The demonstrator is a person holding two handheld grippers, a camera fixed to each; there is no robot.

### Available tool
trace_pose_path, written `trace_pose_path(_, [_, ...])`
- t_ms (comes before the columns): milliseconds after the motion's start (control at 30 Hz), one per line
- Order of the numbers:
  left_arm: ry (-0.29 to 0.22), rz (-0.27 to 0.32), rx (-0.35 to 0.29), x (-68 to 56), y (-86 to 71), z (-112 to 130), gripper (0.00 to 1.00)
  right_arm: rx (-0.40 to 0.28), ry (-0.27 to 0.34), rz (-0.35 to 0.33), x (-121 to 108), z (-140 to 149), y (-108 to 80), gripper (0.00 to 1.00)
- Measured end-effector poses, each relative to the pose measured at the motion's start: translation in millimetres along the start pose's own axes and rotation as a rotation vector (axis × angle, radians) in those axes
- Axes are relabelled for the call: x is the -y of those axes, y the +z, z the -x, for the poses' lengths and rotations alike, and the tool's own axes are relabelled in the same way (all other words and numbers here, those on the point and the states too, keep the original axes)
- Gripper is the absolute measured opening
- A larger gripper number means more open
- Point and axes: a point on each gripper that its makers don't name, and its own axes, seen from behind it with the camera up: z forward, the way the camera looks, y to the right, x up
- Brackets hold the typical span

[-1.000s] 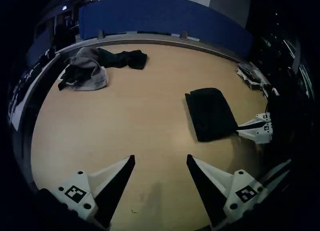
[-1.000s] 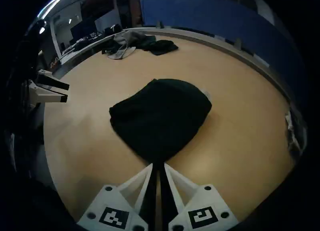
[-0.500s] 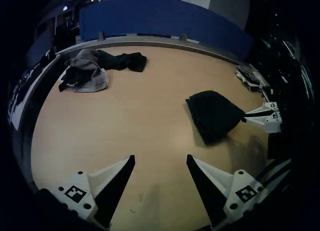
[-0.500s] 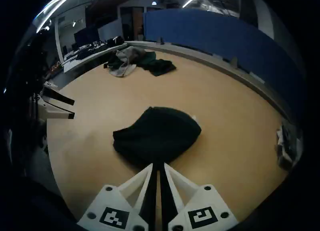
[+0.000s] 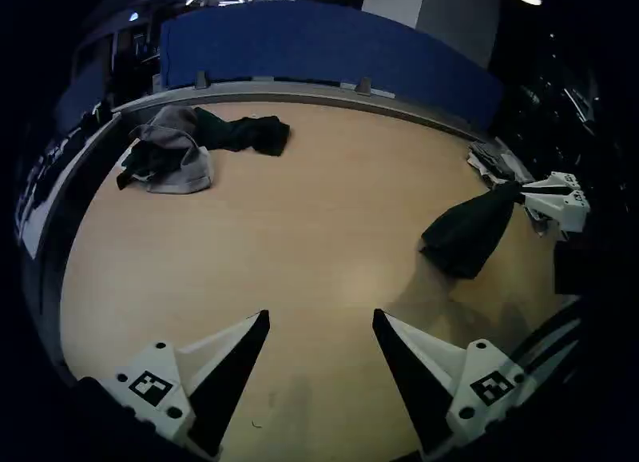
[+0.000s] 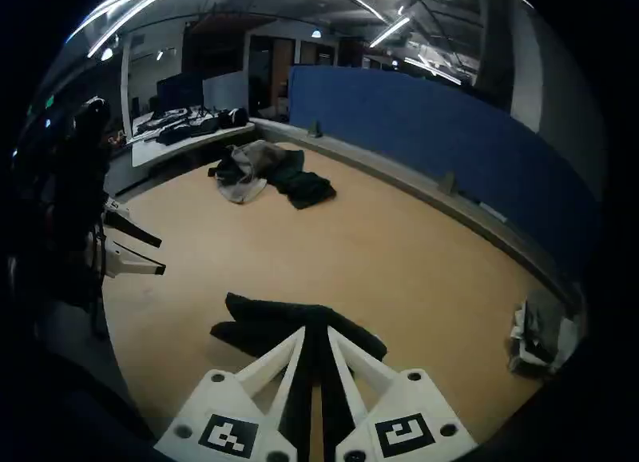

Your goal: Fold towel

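At the far left of the light wooden surface [image 5: 279, 222] lies a crumpled heap of grey fabric [image 5: 172, 146], and a dark rumpled garment [image 5: 244, 133] touches it on its right. Behind both runs a long blue partition panel [image 5: 319, 46] along the far edge. In the left gripper view, the left gripper [image 5: 319, 314] sits low at the centre over bare wood. Its jaws are spread wide and nothing is between them.

Further right, the black cloth towel [image 5: 467, 230] hangs bunched and slanting from the right gripper [image 5: 521, 192]. It is lifted near the right edge of the surface. I cannot tell whether its lower end touches the wood. Just behind it is a small crumpled pale bundle [image 5: 489, 157].

In the right gripper view, the left gripper [image 6: 162, 256] shows at the left, held in a dark-sleeved arm, its jaws apart. The grey heap [image 6: 248, 170] and dark garment [image 6: 302, 188] lie far back. At the bottom centre, the right gripper [image 6: 317, 330] has its jaws pressed together, pinching the towel [image 6: 255, 326]. The towel spills out to the left beyond the tips. The partition [image 6: 431, 134] runs along the right, with the pale bundle [image 6: 543, 334] at the surface [image 6: 359, 238] edge.
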Motion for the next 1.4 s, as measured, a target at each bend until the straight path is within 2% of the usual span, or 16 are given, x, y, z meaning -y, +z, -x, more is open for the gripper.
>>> trace_pose_path(367, [0.024,0.015,-0.009,-16.4,1.5,-7,0.96,-0.024,0.014,0.081,-39,0,-40.5,0.04])
trace_pose_path(767, [0.038,0.021,-0.009,-27.7,-0.4,-9,0.96,-0.039,0.04,0.161,-86,3,-79.6,0.04])
trace_pose_path(1400, [0.042,0.01,-0.007,-40.3,4.1,-11,0.96,-0.023,0.057,0.272,-183,25,-115.6,0.04])
